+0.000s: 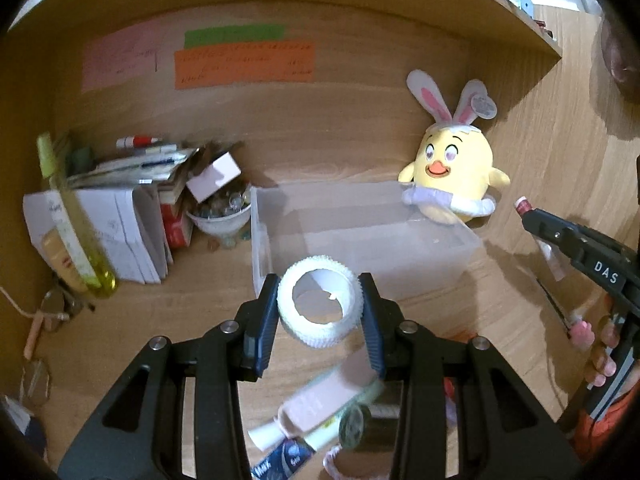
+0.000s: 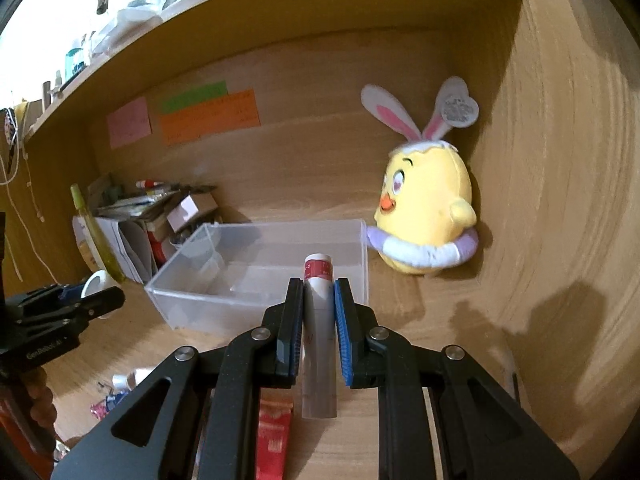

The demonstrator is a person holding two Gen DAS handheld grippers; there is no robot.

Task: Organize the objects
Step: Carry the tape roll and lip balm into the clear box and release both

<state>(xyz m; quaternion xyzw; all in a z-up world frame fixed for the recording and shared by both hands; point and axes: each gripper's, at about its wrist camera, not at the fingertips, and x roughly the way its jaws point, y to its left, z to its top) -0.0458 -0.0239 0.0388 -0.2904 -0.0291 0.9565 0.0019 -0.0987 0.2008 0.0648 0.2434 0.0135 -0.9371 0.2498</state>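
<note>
On my left, the left gripper (image 1: 320, 312) clamps a white textured tape roll (image 1: 318, 306) between its pads, held above the desk just short of the clear plastic bin (image 1: 460, 248). To the right, my right gripper (image 2: 319, 320) pinches a slim red-and-white tube (image 2: 319, 280) upright in its jaws, its tip over the bin's near wall (image 2: 200, 304). The yellow chick plush (image 2: 428, 216) sits just right of the bin.

The desk (image 1: 208, 312) and alcove walls look like matt wood-grain laminate. The storage box (image 2: 256, 292) is clear, smooth, slightly frosted plastic. The white tape roll (image 1: 320, 306) has a rough, woven cloth surface. The tube (image 2: 319, 320) is glossy plastic with a red label. The chick toy (image 2: 430, 208) is soft plush cloth. Paper notes (image 1: 244, 65) on the far wall are matt.
</note>
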